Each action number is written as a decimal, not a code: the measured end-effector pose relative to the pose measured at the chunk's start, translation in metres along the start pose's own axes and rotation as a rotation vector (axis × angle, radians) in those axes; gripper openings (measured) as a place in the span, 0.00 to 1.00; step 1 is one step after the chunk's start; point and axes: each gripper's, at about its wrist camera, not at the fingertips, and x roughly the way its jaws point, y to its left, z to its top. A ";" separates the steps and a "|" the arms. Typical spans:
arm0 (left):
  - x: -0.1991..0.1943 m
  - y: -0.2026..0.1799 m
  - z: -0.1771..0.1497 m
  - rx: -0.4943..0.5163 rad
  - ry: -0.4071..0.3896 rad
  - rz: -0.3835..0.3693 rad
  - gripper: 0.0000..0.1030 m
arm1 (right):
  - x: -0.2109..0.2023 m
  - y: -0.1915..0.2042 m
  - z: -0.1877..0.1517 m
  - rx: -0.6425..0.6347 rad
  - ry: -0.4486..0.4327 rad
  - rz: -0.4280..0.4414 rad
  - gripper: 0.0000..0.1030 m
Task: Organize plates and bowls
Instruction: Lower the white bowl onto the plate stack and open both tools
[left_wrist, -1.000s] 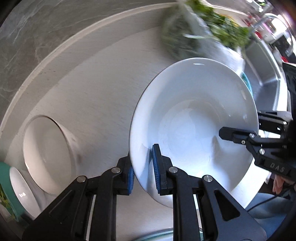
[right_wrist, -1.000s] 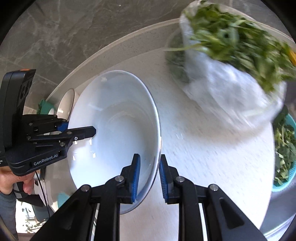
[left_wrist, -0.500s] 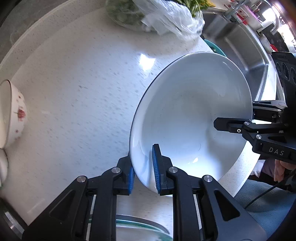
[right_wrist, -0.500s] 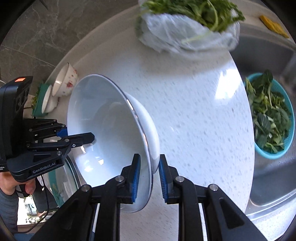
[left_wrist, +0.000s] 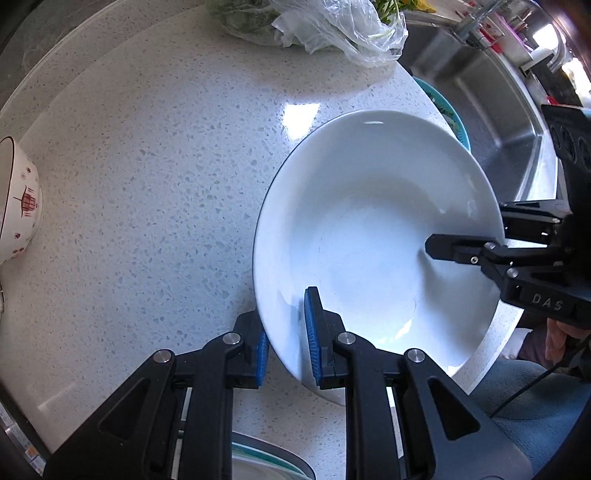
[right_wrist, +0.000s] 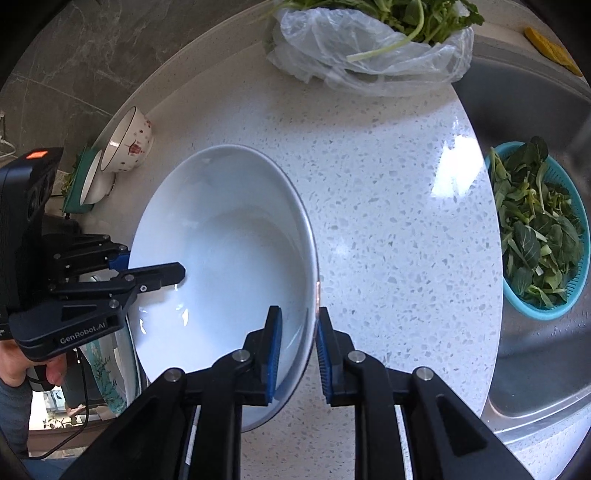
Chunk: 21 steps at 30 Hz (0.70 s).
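— Over the speckled white countertop (left_wrist: 155, 192), what is that you carry?

— A deep white plate (left_wrist: 373, 236), glossy and plain, with a wide sloping rim and a shallow well. I hold it tilted above the counter's near edge, between the open stone and the steel sink (left_wrist: 491, 99).

— And your claws?

— My left gripper (left_wrist: 284, 343) points almost straight down; its blue pads pinch the plate's near rim, one inside, one under. My right gripper (right_wrist: 297, 343) points steeply down too and clamps the opposite rim the same way, narrow, the rim between its pads. In my left camera the right gripper reaches in from the side with a finger lying across the well; in my right camera the left one does likewise, a hand (right_wrist: 22, 369) wrapped round its grip.

— How much else lies about?

— One patterned bowl (right_wrist: 127, 140) lies tipped on its side at the far corner by the dark wall, with one white bowl (right_wrist: 96, 181) just beside it, leaning against something teal. One clear plastic bag of leafy greens (right_wrist: 373, 55) sits at the back of the counter. One teal colander (right_wrist: 543, 236) full of green leaves sits in the sink. One glass-rimmed dish (left_wrist: 266, 461) shows below my left gripper, mostly hidden.
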 end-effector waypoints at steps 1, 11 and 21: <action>-0.003 -0.007 -0.002 -0.001 -0.002 0.003 0.15 | 0.002 0.000 -0.001 -0.002 0.005 0.002 0.20; 0.001 -0.021 -0.015 -0.061 -0.022 0.012 0.19 | -0.005 0.000 -0.001 -0.016 -0.026 -0.010 0.55; -0.068 -0.004 -0.037 -0.168 -0.185 0.040 0.74 | -0.062 -0.018 0.014 0.014 -0.146 -0.005 0.59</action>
